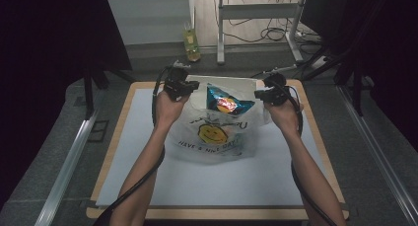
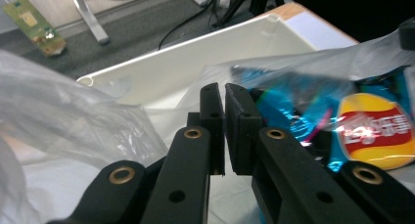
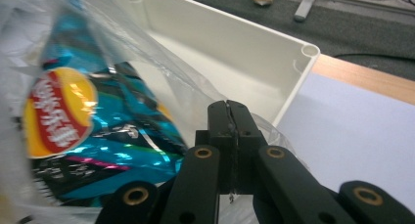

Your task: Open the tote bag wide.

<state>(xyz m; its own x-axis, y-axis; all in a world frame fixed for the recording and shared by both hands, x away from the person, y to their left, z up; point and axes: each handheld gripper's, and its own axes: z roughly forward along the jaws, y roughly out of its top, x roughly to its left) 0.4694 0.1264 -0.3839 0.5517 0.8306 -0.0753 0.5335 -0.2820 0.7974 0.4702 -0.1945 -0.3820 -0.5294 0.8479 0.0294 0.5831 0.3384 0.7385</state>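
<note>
The plastic bag (image 1: 217,137) lay on the pale sheet covering the table (image 1: 207,186), its mouth lifted toward the far edge between the two grippers. It was thin, translucent and crinkled, printed with a yellow smiley face and dark lettering on its front. Out of its open mouth stood a crisp packet (image 1: 226,101) of glossy foil, teal blue with a red and yellow oval logo, its surface creased and catching the light.

The left gripper (image 1: 190,86) held up the bag's left edge; in the left gripper view its black jaws stood almost together, a narrow slit between the pads, and whether film was pinched there I could not tell, though loose folds of the bag (image 2: 63,116) billowed just beside them. The right gripper (image 3: 229,117) had its jaws pressed shut on a fold of the clear film (image 3: 195,94), which ran taut from the pads up along the packet (image 3: 73,126).

Just behind the bag sat a white plastic tray (image 3: 254,48), rectangular, smooth-walled, with rounded tubular corners.

The table had a light wooden border (image 1: 118,137) around the sheet. Beyond it was grey floor, metal table legs (image 1: 220,33) with trailing cables, and a small yellow-green bottle (image 1: 191,43) standing on the floor. Dark curtains closed in both sides.
</note>
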